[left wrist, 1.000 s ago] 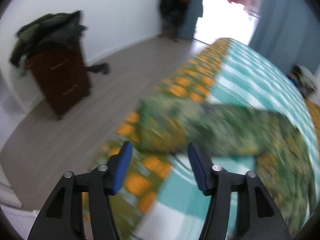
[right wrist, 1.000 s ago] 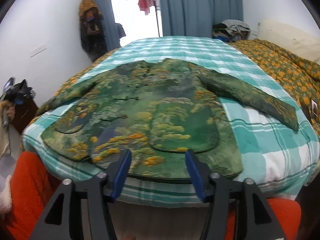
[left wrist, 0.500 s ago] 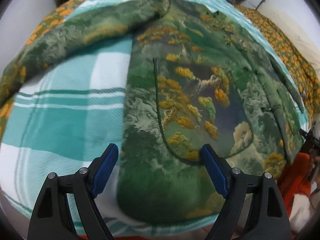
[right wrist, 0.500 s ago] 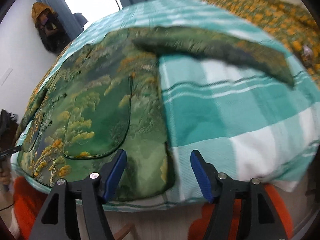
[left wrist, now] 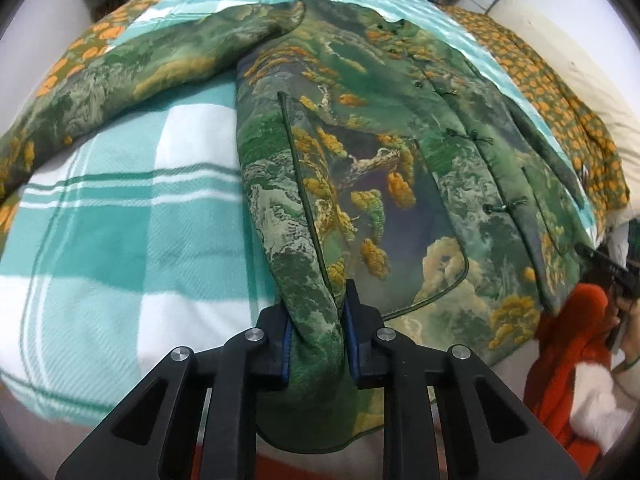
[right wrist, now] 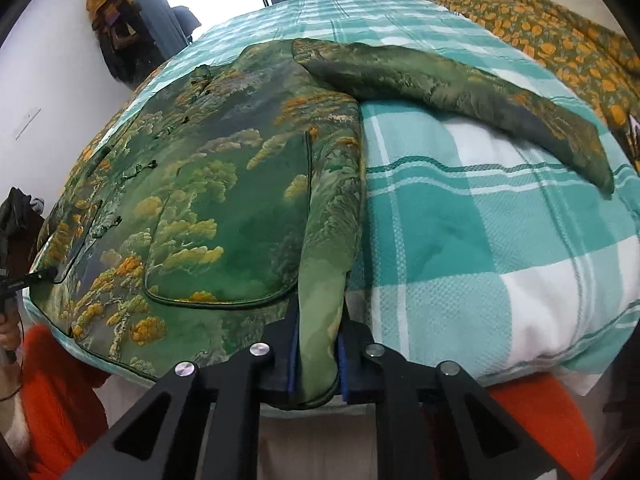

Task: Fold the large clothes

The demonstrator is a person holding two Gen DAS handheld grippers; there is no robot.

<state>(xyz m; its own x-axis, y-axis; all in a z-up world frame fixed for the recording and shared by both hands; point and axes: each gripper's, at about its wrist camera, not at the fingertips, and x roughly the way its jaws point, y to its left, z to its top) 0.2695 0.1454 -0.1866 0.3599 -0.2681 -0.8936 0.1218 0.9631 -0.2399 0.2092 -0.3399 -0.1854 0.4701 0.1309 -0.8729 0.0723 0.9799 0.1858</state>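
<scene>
Jacket point(left wrist: 360, 168): spread flat along the bed's point(left wrist: 120, 240) near edge.
Left tool point(left wrist: 316, 332): your jaws are closing, pinching its hem corner.
Right tool point(right wrist: 318, 354): yours is clamped on the other corner.

left gripper point(left wrist: 316, 328): black frame, silver screws, blue pads | right gripper point(right wrist: 318, 344): same build | person: orange-red garment point(left wrist: 568, 344), white trim

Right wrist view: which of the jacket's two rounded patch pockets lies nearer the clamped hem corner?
The large green pocket just left of the right gripper. The other pocket sits past the button line, near the jacket's far left edge.
</scene>
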